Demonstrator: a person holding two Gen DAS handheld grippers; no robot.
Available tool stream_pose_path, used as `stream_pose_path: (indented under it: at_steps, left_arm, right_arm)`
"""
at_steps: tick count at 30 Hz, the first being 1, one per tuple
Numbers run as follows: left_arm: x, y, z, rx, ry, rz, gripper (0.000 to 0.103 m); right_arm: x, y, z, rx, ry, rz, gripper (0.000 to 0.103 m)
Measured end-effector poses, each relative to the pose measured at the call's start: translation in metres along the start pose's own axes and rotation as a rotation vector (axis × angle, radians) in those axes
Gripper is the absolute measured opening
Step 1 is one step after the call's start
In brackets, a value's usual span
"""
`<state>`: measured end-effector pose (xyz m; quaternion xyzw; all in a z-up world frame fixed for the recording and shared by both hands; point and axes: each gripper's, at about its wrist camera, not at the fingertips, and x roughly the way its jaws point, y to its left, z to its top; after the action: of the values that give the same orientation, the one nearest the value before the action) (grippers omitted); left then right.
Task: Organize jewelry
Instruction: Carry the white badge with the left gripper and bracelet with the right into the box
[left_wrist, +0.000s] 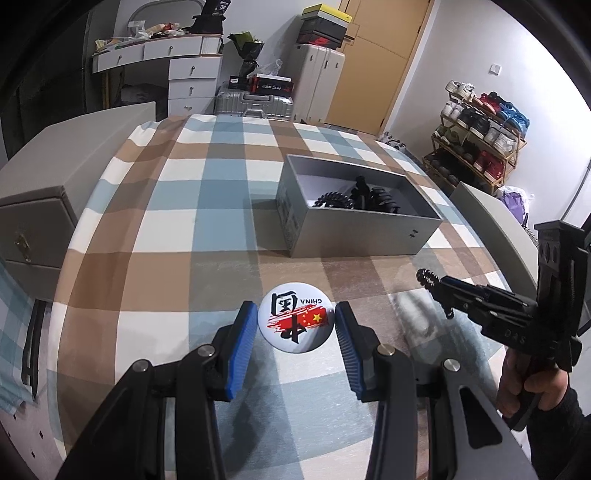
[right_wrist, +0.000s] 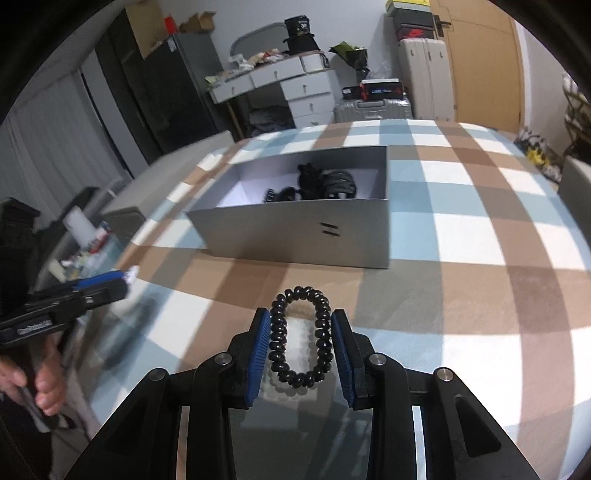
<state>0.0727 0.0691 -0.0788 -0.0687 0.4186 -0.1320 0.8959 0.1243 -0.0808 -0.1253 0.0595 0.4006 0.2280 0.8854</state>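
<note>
A round white badge (left_wrist: 295, 325) with a red flag and "CHINA" printed on it sits between the blue pads of my left gripper (left_wrist: 295, 314), which is shut on its edges. In the right wrist view that left gripper (right_wrist: 125, 277) hangs above the cloth at the far left. My right gripper (right_wrist: 300, 314) is shut on a black spiral hair tie (right_wrist: 279, 332), squeezed into an upright oval. The same tie (left_wrist: 426, 278) shows at the right gripper's tip in the left wrist view. An open grey box (right_wrist: 295, 232) ahead holds several black hair clips and ties (right_wrist: 325, 182).
A checked blue, brown and white cloth (left_wrist: 177, 221) covers the table. The grey box (left_wrist: 351, 236) stands past the middle of it. A grey drawer unit (left_wrist: 33, 236) is at the left, with suitcases, a dresser and a shoe rack (left_wrist: 480, 140) behind. A hand (left_wrist: 524, 384) holds the right gripper's handle.
</note>
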Motion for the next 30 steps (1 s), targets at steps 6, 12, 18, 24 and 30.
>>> stream_pose_path:
  at_steps: [6,12,18,24,30]
  left_arm:
    - [-0.002,-0.011,0.012,0.029,-0.01,0.014,0.037]
    - [-0.001,-0.026,0.035,0.075,-0.03,0.024,0.037]
    - [0.005,-0.03,0.066,0.071,-0.006,-0.014,0.037]
    - [0.017,-0.041,0.089,0.102,-0.01,-0.023,0.037]
    - [0.044,-0.04,0.105,0.078,0.029,-0.05,0.037]
  right_arm:
    - [-0.021,0.007,0.012,0.0,-0.063,0.031,0.033]
    - [-0.035,0.012,0.031,-0.027,-0.116,0.037,0.033]
    - [-0.042,0.009,0.052,-0.016,-0.149,0.047,0.033]
    - [-0.04,0.009,0.082,-0.025,-0.179,0.059,0.033]
    - [-0.024,0.012,0.109,-0.049,-0.175,0.061,0.033]
